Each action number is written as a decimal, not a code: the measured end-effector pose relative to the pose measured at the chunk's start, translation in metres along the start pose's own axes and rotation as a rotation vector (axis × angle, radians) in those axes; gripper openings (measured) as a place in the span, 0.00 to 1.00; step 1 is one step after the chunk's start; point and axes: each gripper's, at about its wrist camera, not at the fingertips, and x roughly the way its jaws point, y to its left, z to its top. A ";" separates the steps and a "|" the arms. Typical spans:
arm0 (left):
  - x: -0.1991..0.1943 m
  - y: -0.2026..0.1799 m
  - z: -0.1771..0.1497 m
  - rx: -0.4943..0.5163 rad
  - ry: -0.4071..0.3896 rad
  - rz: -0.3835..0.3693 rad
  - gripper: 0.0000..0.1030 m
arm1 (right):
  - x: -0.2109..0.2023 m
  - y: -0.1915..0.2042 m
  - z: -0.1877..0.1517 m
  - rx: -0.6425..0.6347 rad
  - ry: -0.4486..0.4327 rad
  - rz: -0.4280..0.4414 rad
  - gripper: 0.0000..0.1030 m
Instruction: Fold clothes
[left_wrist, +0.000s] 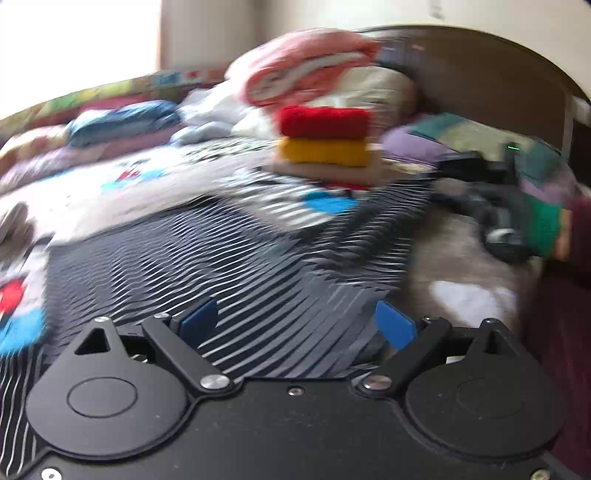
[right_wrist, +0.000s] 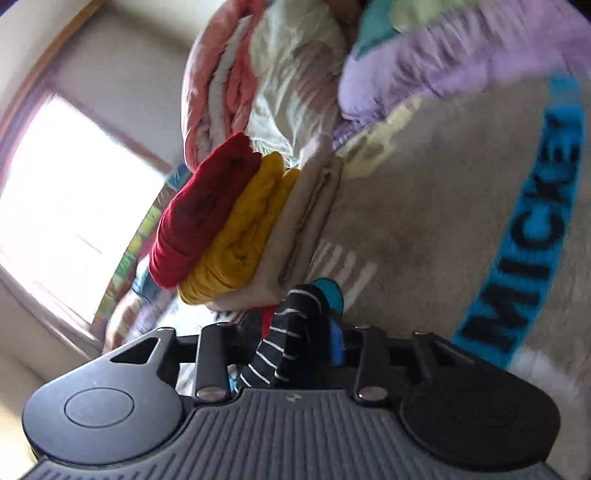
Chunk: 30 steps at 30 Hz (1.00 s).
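Observation:
A black garment with thin white stripes (left_wrist: 258, 266) lies spread on the bed in the left wrist view. My left gripper (left_wrist: 295, 325) is open right over it, its blue fingers (left_wrist: 395, 328) wide apart at the near edge. My right gripper (right_wrist: 295, 336) is shut on a bunched fold of the same striped garment (right_wrist: 288, 332). It also shows at the right of the left wrist view (left_wrist: 506, 221), held by a green-gloved hand. A stack of folded clothes, red (right_wrist: 199, 214) on yellow (right_wrist: 243, 229) on cream, sits on the bed; it also shows in the left wrist view (left_wrist: 325, 144).
A grey Mickey blanket (right_wrist: 424, 229) covers the bed. Rolled pink and white bedding (left_wrist: 310, 74) and a purple quilt (right_wrist: 443, 62) lie behind the stack, by a dark headboard (left_wrist: 498, 74). Folded blue clothes (left_wrist: 122, 122) lie at back left. A bright window (right_wrist: 74, 199) is beyond.

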 end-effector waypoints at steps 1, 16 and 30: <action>0.004 -0.014 0.002 0.046 0.006 0.002 0.89 | 0.001 -0.003 -0.002 0.003 -0.002 0.007 0.40; 0.081 -0.115 -0.017 0.517 0.195 0.301 0.11 | 0.011 -0.005 0.013 0.001 0.064 0.205 0.07; 0.081 -0.103 -0.022 0.506 0.206 0.223 0.07 | 0.015 -0.010 0.026 -0.021 0.082 0.110 0.38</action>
